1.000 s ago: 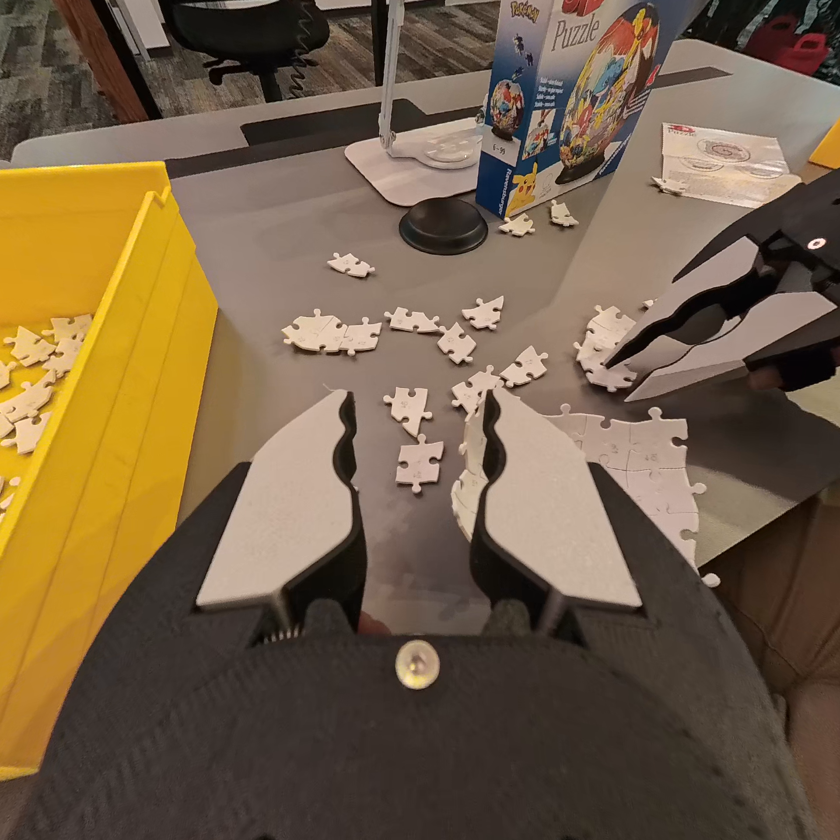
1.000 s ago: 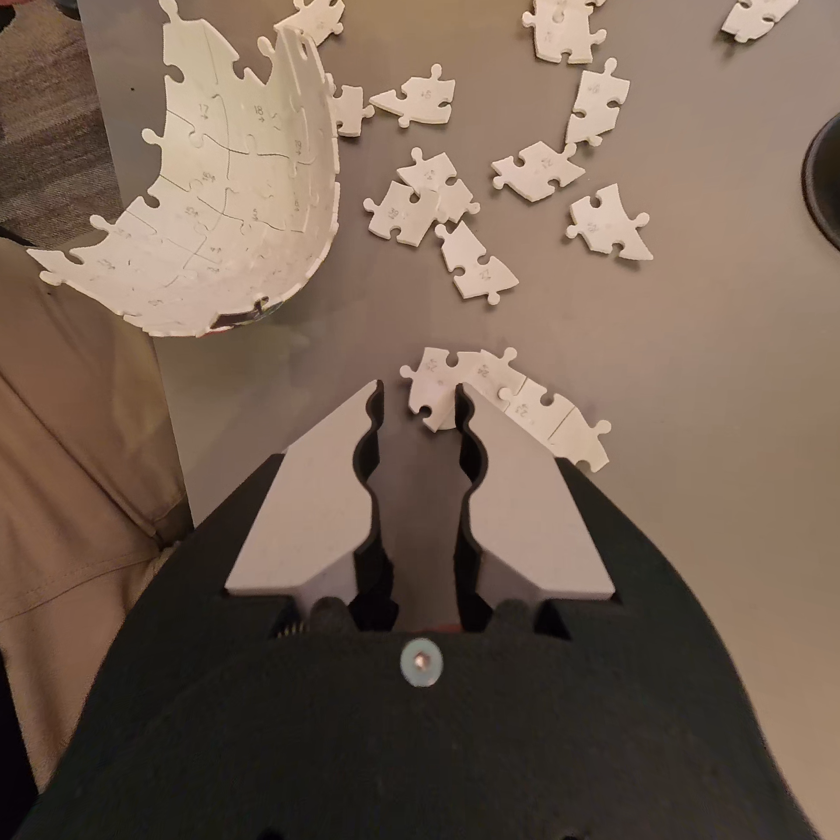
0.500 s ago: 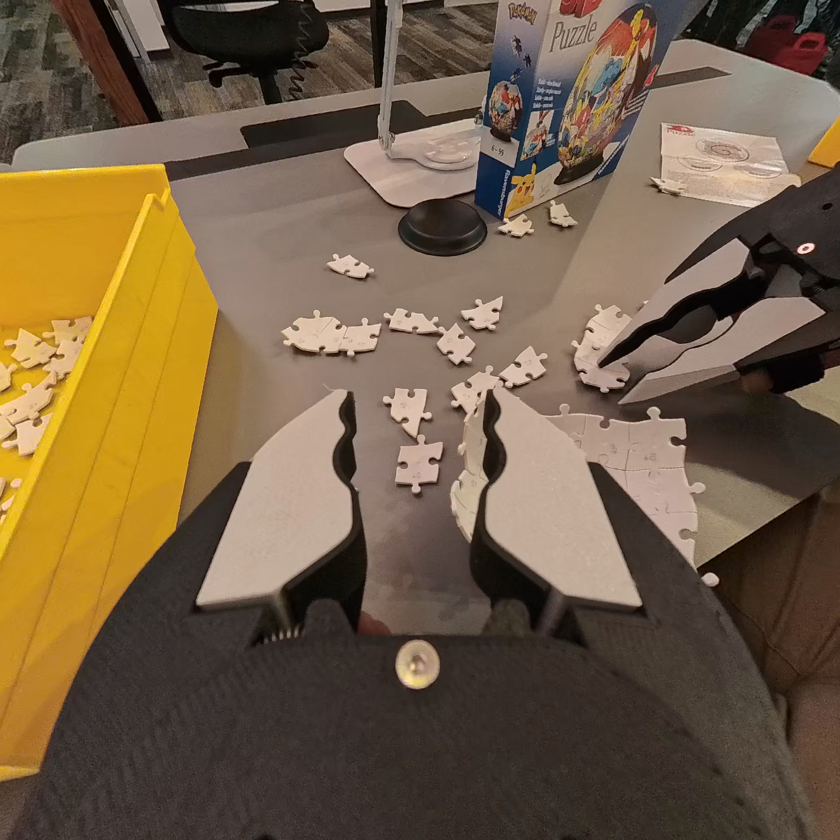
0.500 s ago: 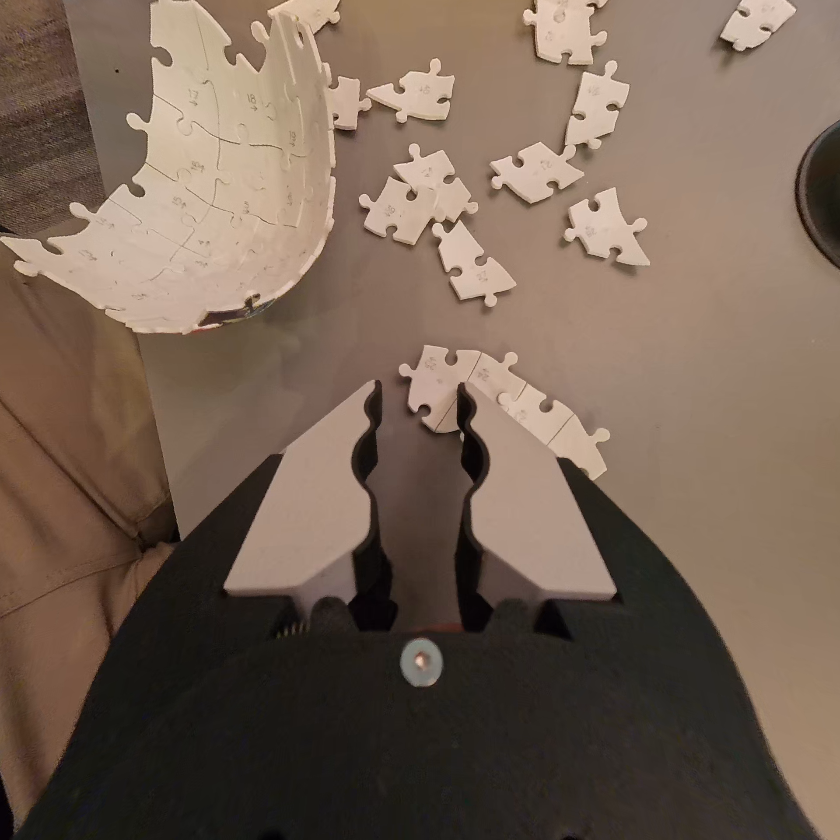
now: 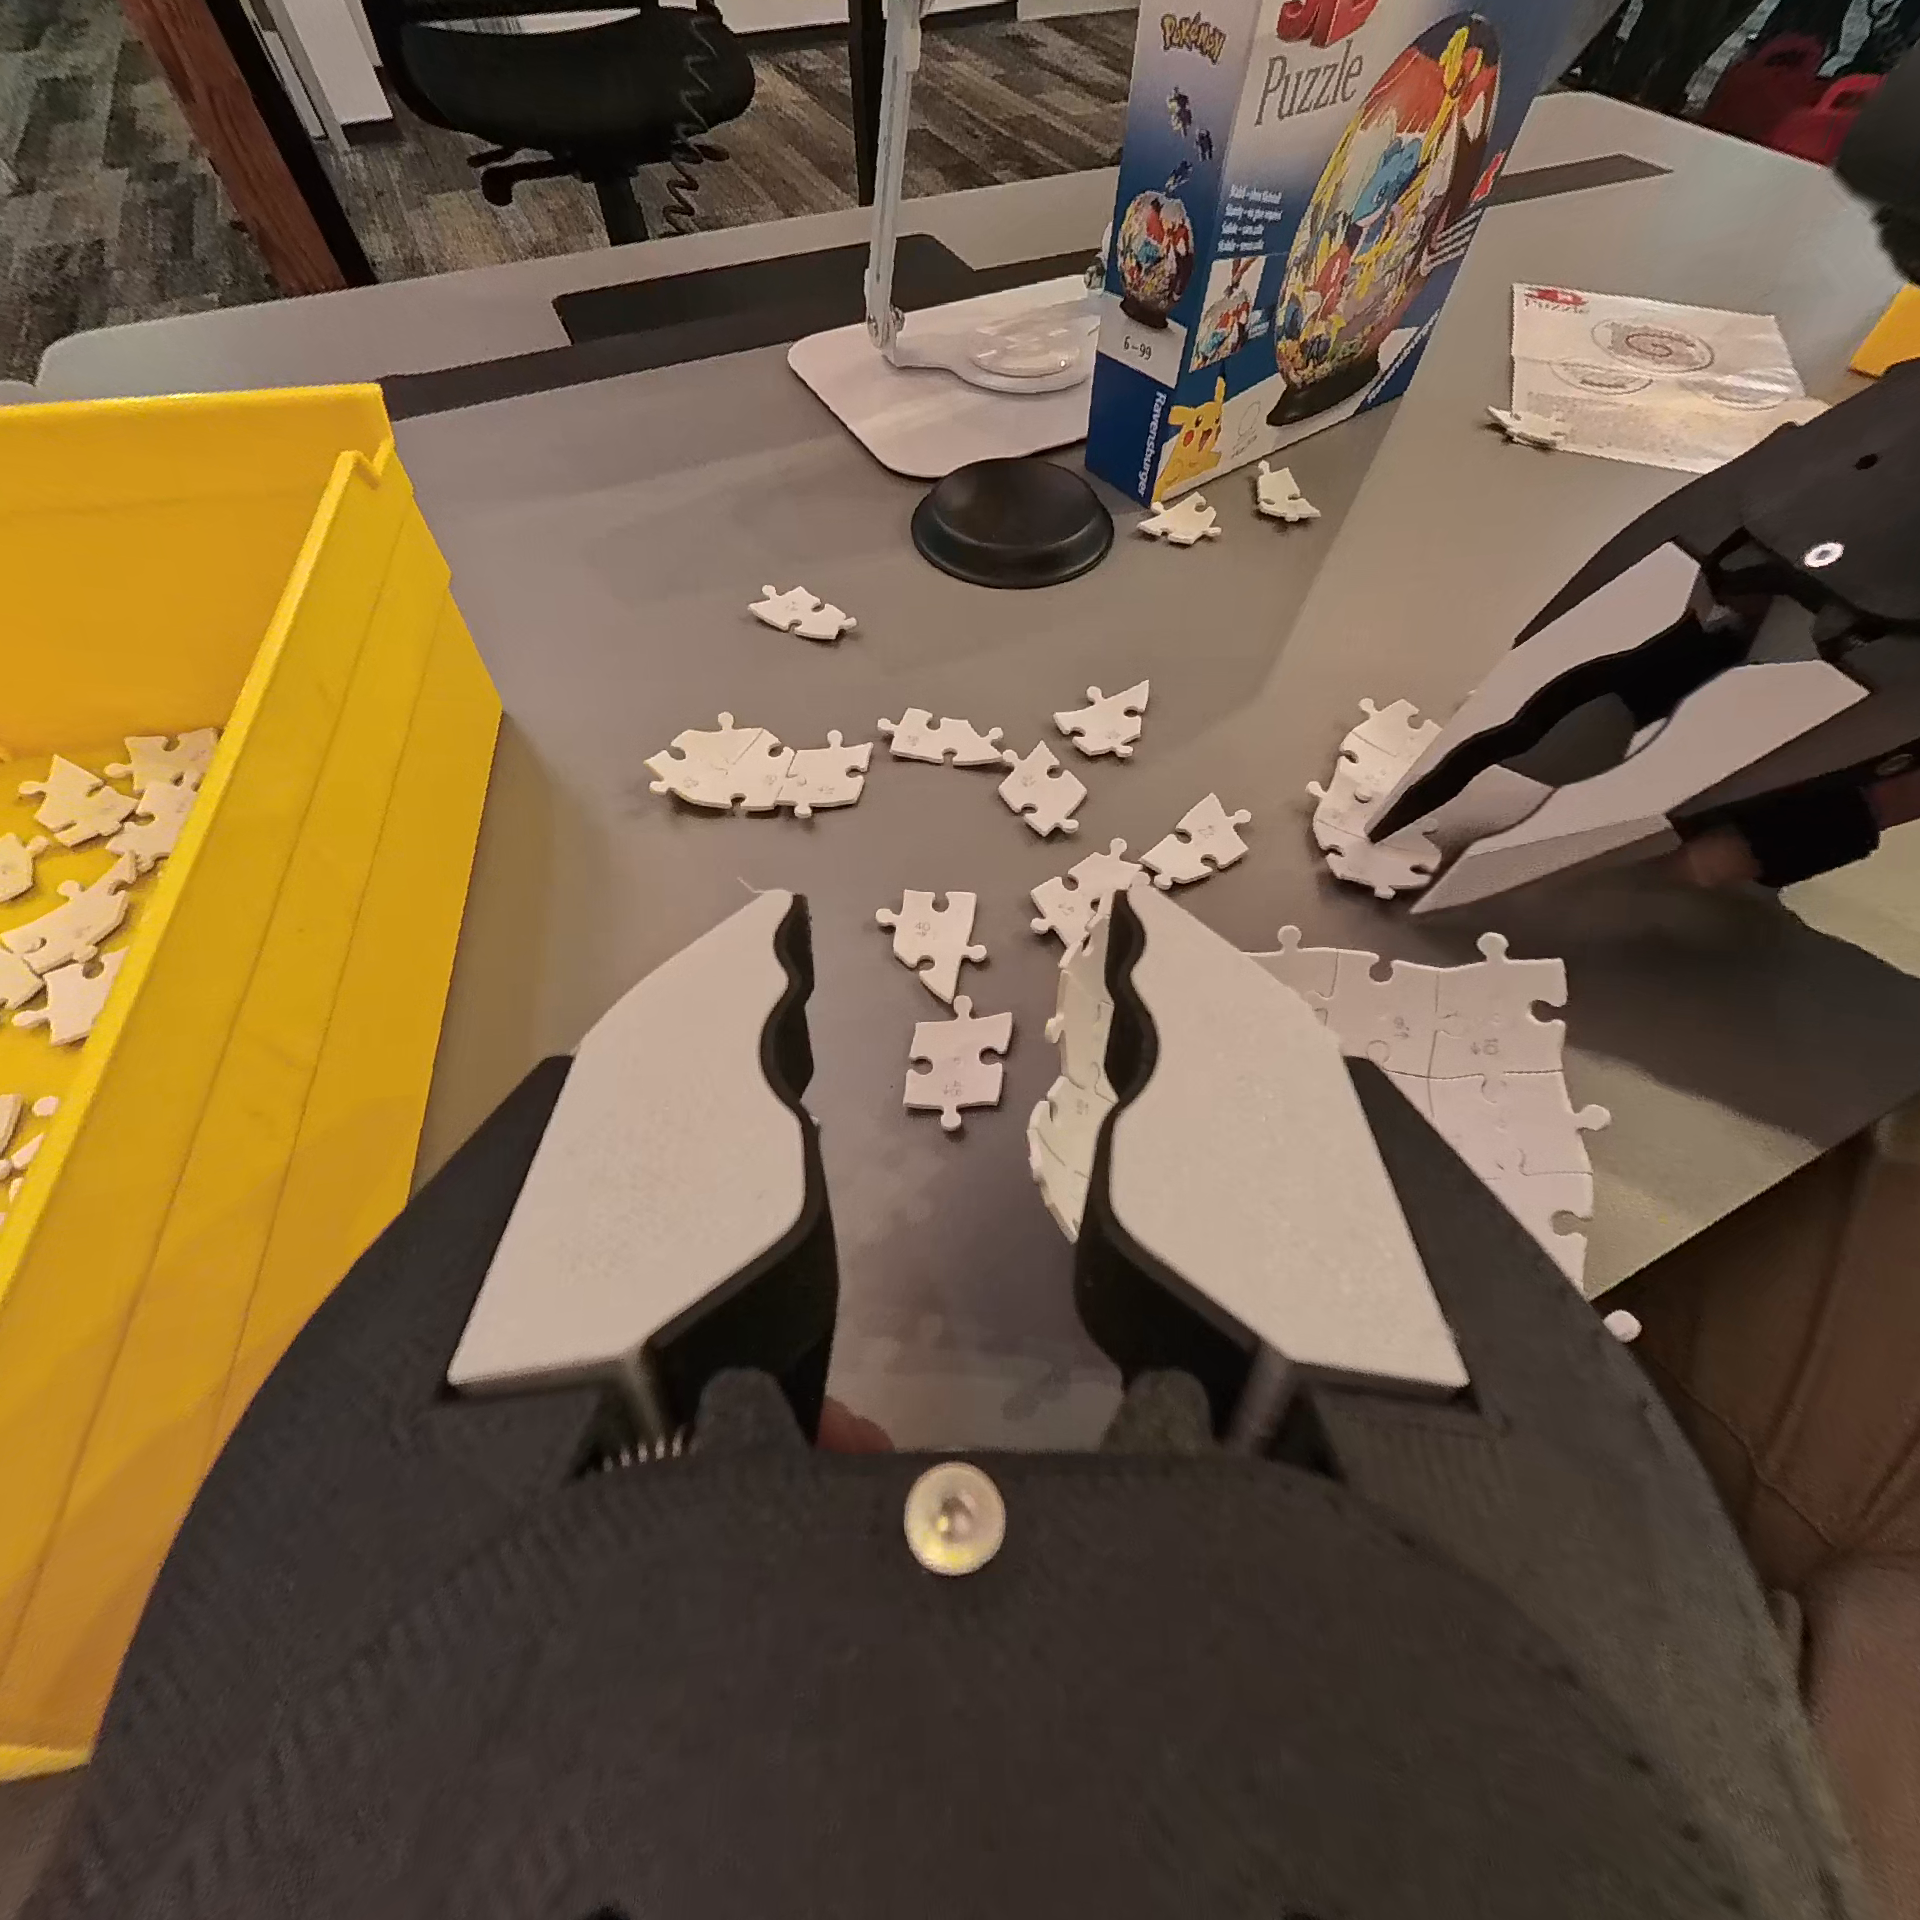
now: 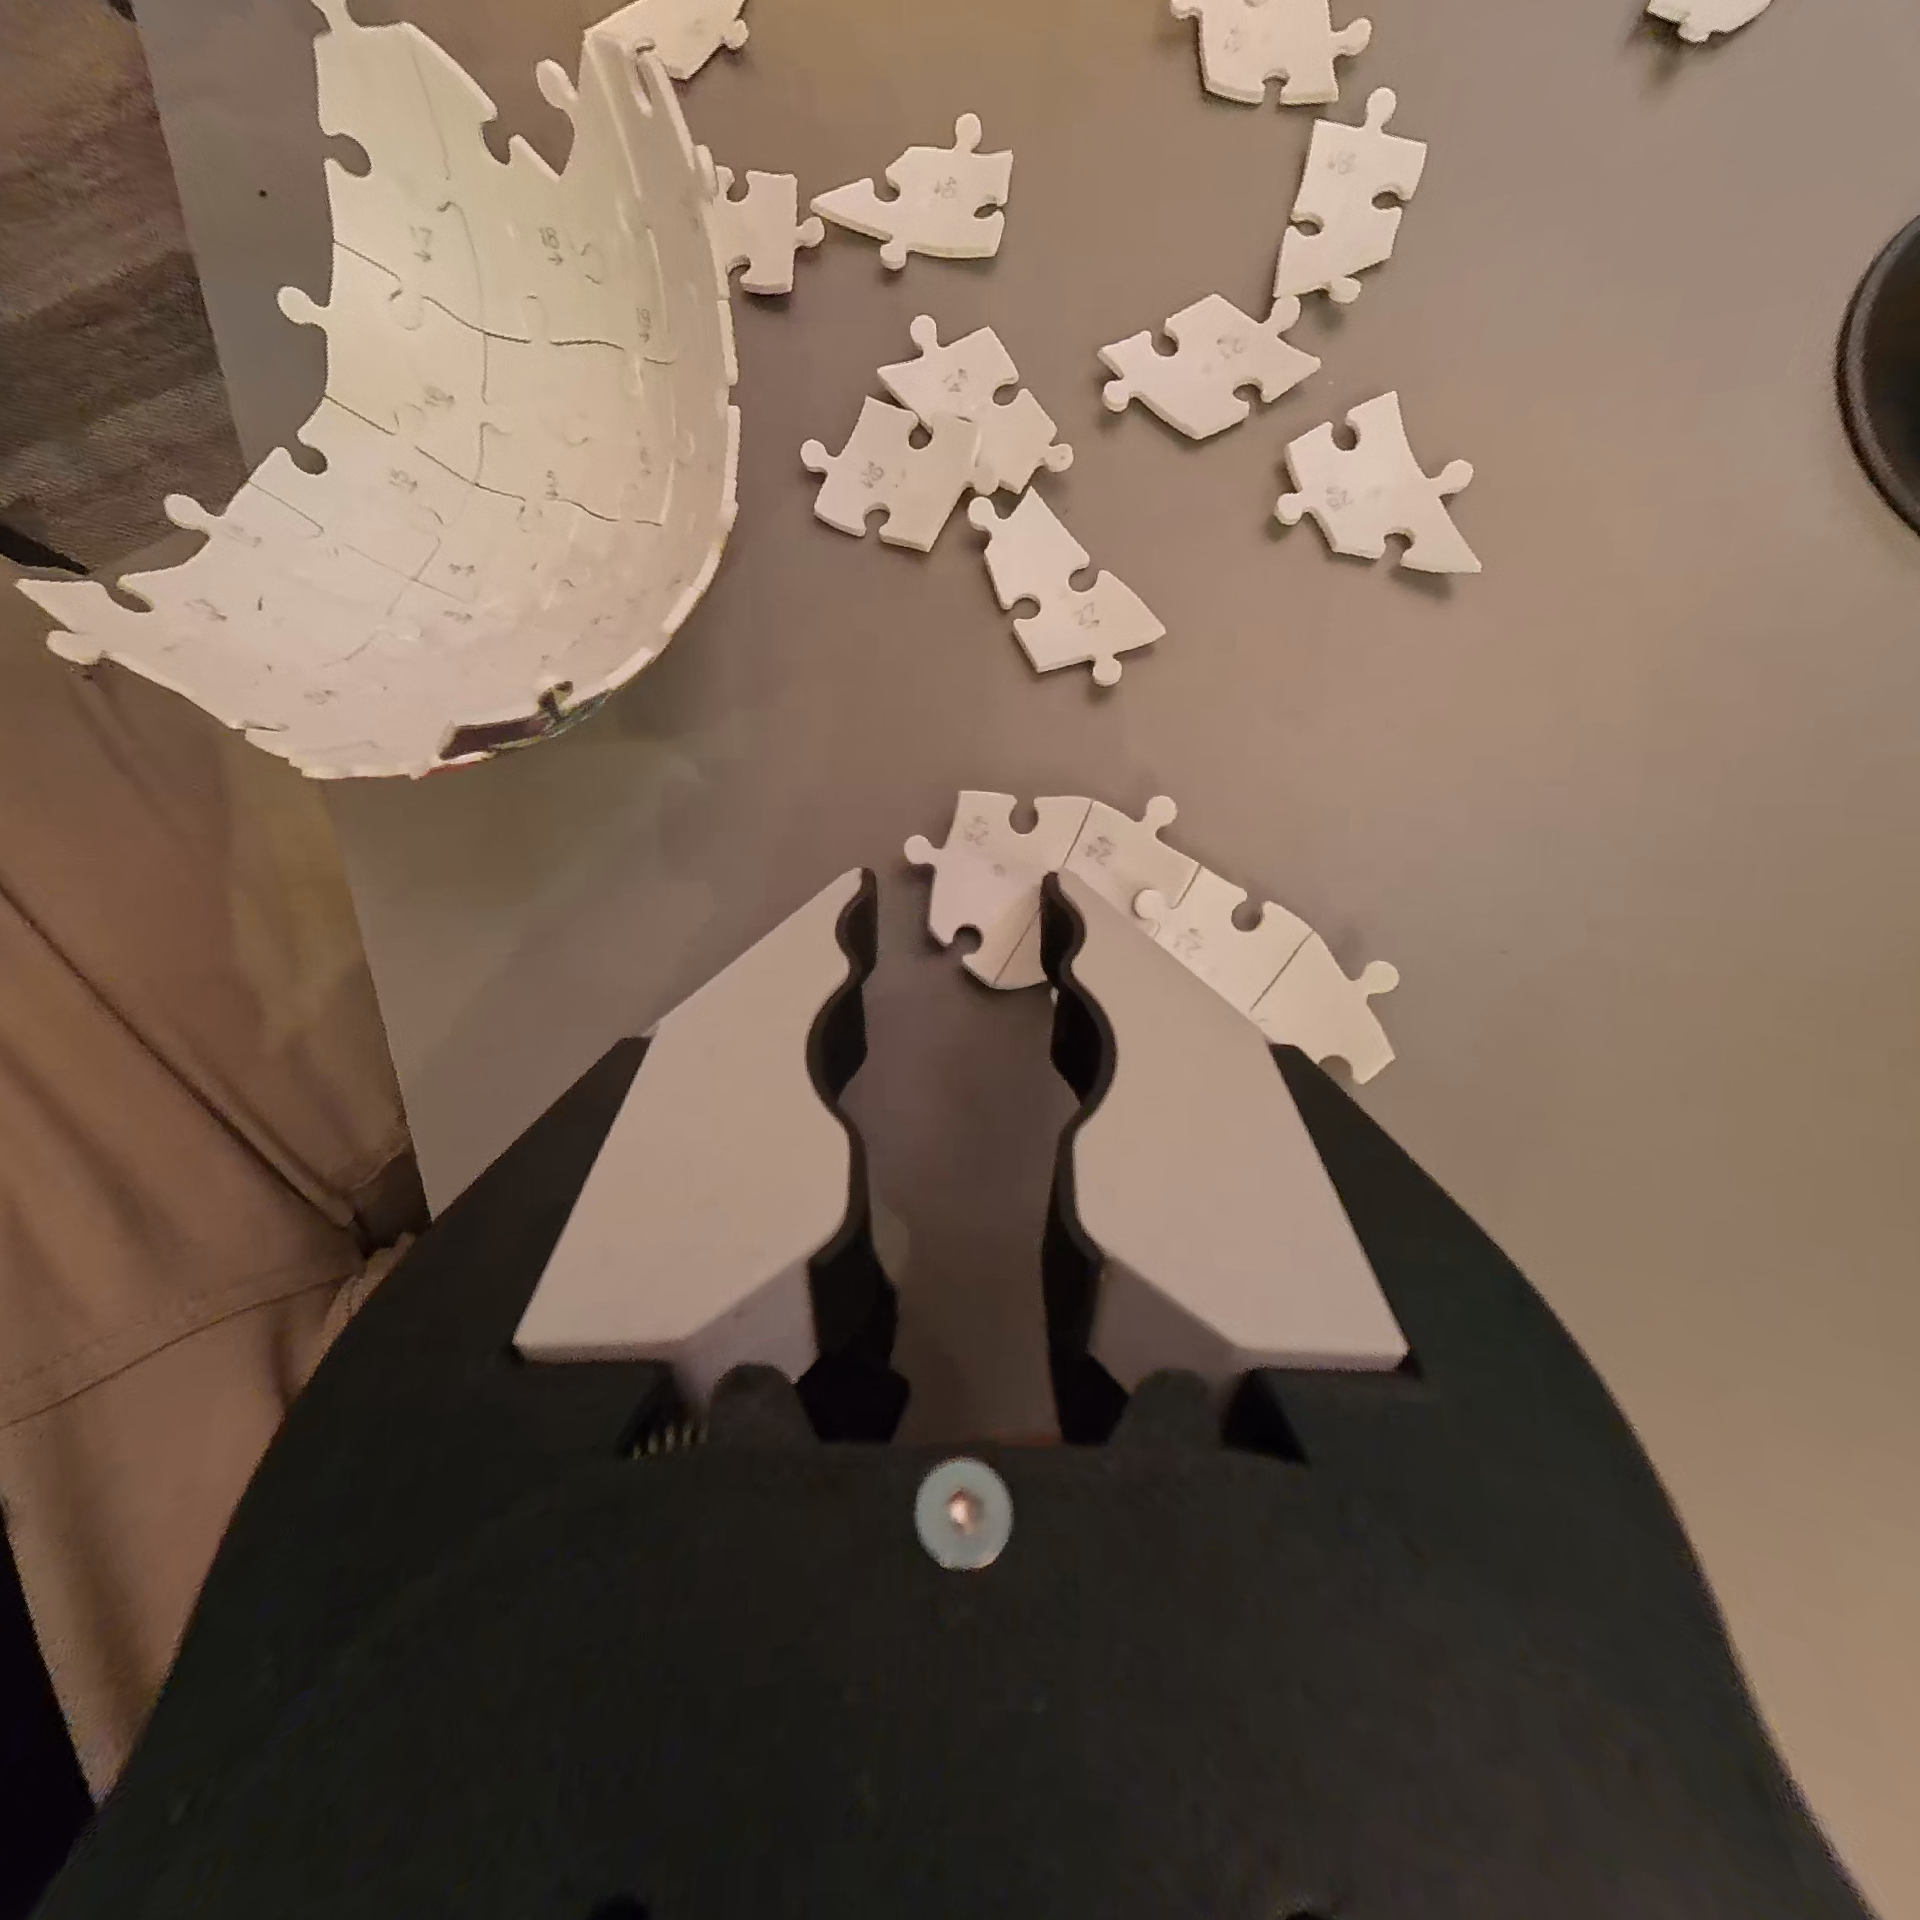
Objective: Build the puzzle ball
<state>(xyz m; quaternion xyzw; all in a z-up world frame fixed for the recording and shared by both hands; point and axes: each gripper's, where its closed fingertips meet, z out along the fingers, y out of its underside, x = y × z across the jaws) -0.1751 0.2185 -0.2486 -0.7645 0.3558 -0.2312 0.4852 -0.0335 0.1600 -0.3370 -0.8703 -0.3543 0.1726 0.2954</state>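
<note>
Grey table — joined strip of pieces beneath right gripper jaws

Left wrist view: rides behind the left gripper, looking forward and down across the grey table towards the puzzle box; takes in most of the tabletop.
Right wrist view: sits behind the right gripper, facing almost straight down, close to the table.
Shared: curved puzzle shell, joined strip of pieces, black round base.

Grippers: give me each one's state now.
Left gripper: open, holding nothing.
Right gripper: open, tips at the joined strip of pieces, not gripping it.
</note>
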